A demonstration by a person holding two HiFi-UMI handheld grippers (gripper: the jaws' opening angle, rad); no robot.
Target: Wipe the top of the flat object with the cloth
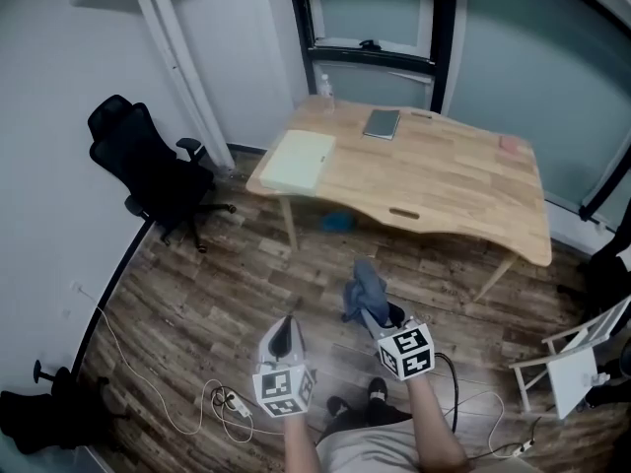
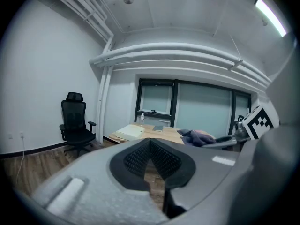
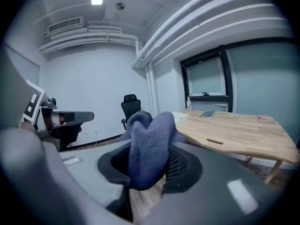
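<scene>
Head view: both grippers are held low over the wood floor (image 1: 197, 304), well apart from the wooden table (image 1: 444, 180). The right gripper (image 1: 367, 308) has its jaws clamped on the bunched blue-grey cloth (image 1: 363, 286). The left gripper (image 1: 286, 325) has its jaws pressed together, nothing between them. The pale flat object (image 1: 296, 161) lies at the table's left end, with a dark notebook (image 1: 382, 123) farther right.
</scene>
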